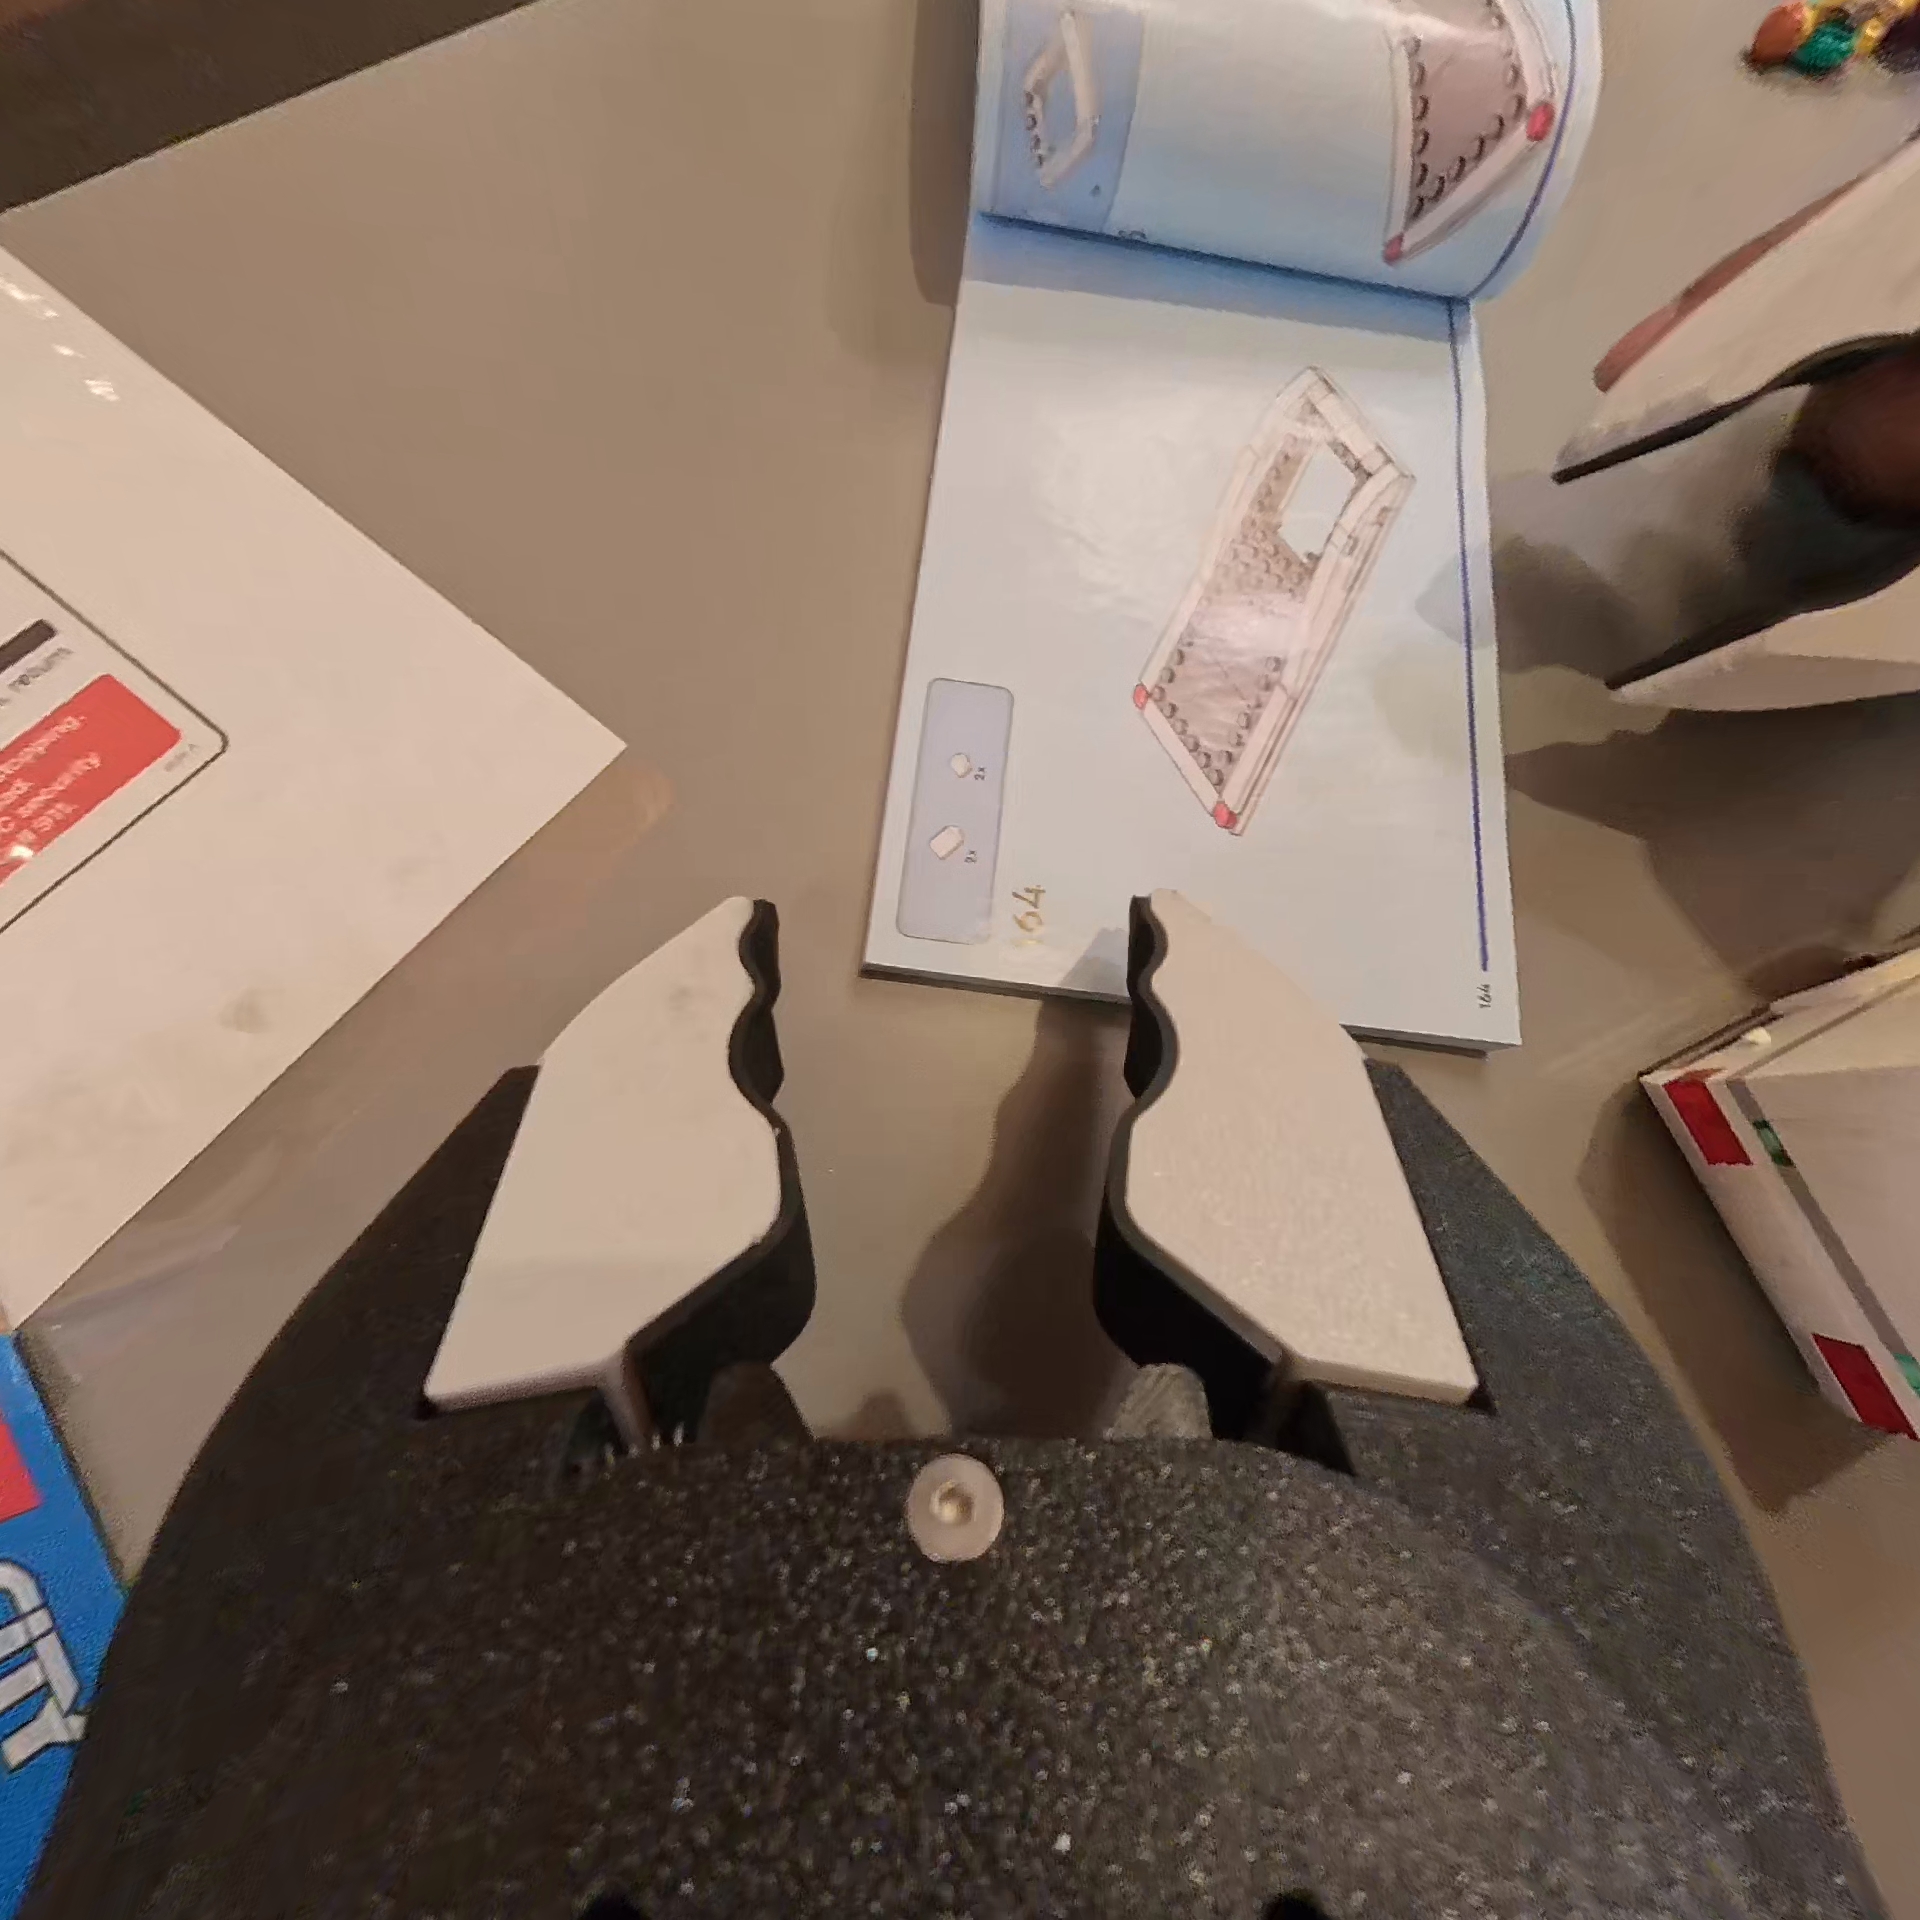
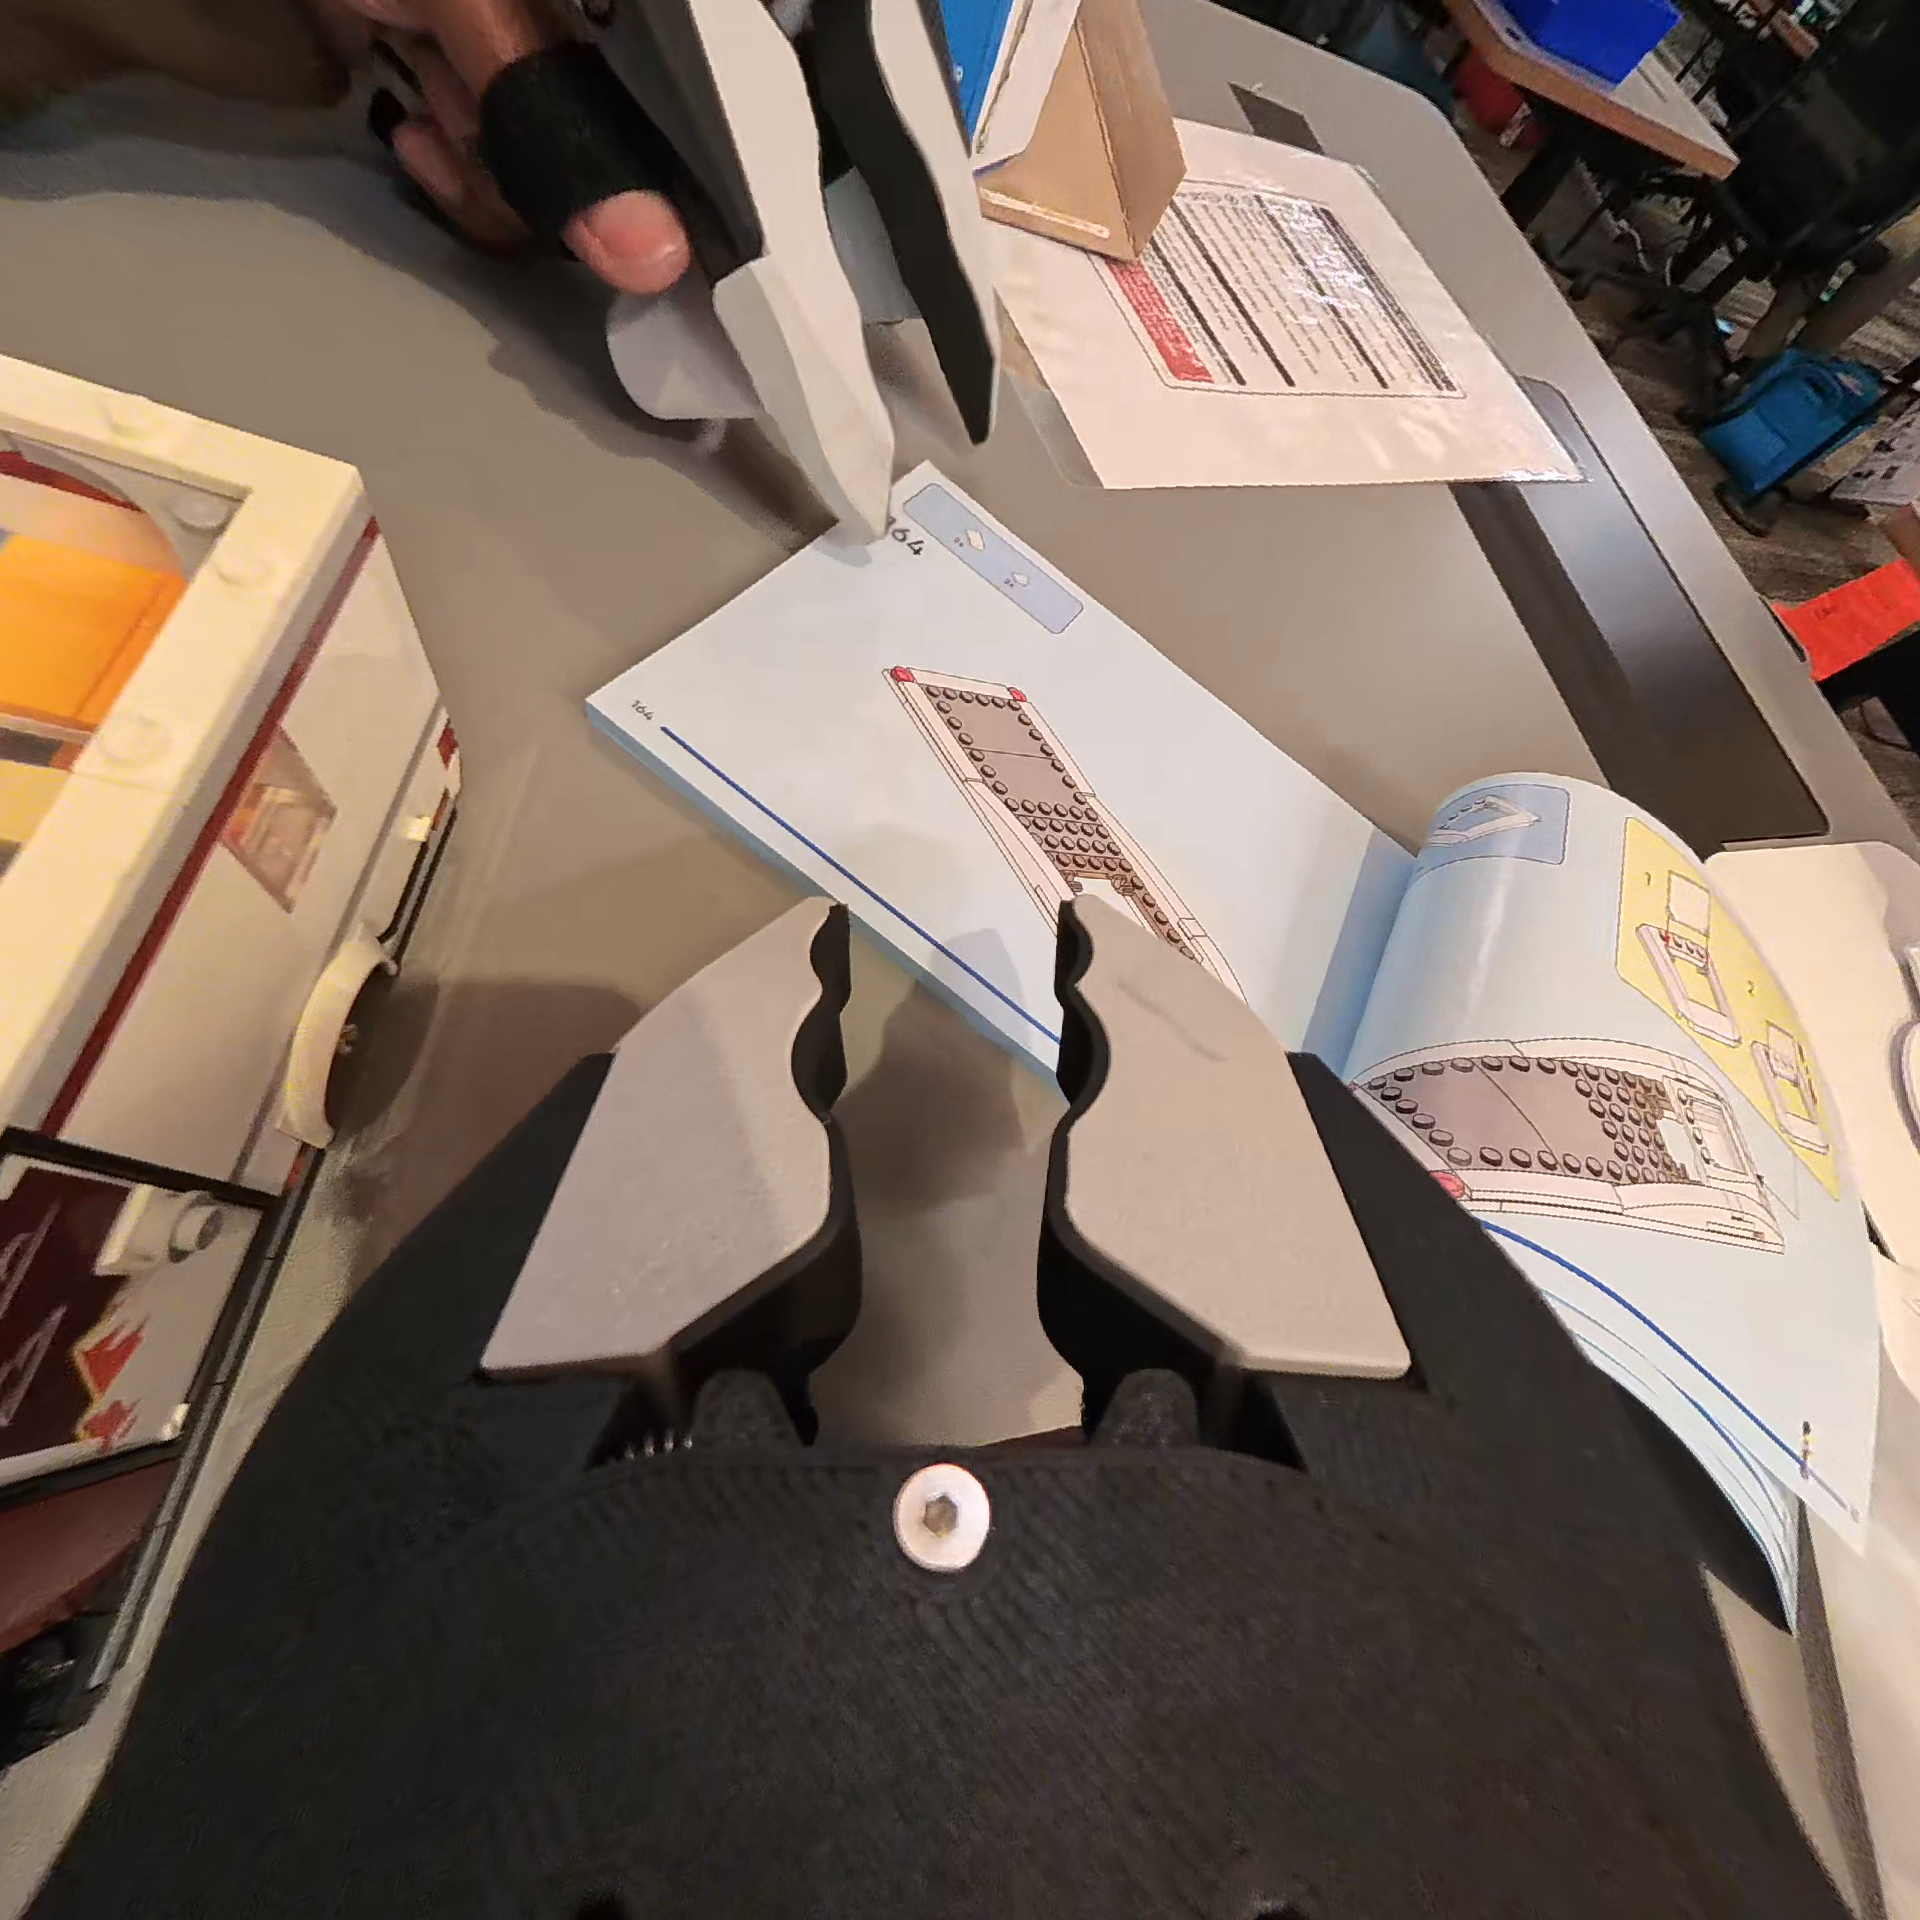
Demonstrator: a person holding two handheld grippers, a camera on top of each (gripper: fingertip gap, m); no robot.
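An open light-blue instruction booklet (image 1: 1195, 623) lies on the grey table (image 1: 727, 416); its far pages curl upward. My left gripper (image 1: 953, 909) is open and empty at the booklet's near corner, with its right fingertip (image 1: 1164, 914) over the page. In the right wrist view (image 2: 923, 480) that fingertip (image 2: 862, 509) stands at the booklet's (image 2: 831, 727) far corner; I cannot tell whether it touches. My right gripper (image 2: 953, 914) is open and empty, its jaws over the booklet's long edge. It also shows in the left wrist view (image 1: 1584, 577), at the right.
A white brick-built vehicle (image 2: 208, 727) stands left of my right gripper and shows in the left wrist view (image 1: 1787, 1195). A laminated sheet (image 1: 260, 779) lies left of the booklet. A blue box (image 1: 42, 1558) and a cardboard box (image 2: 1091, 156) stand nearby. A hand (image 2: 613, 229) holds the left gripper.
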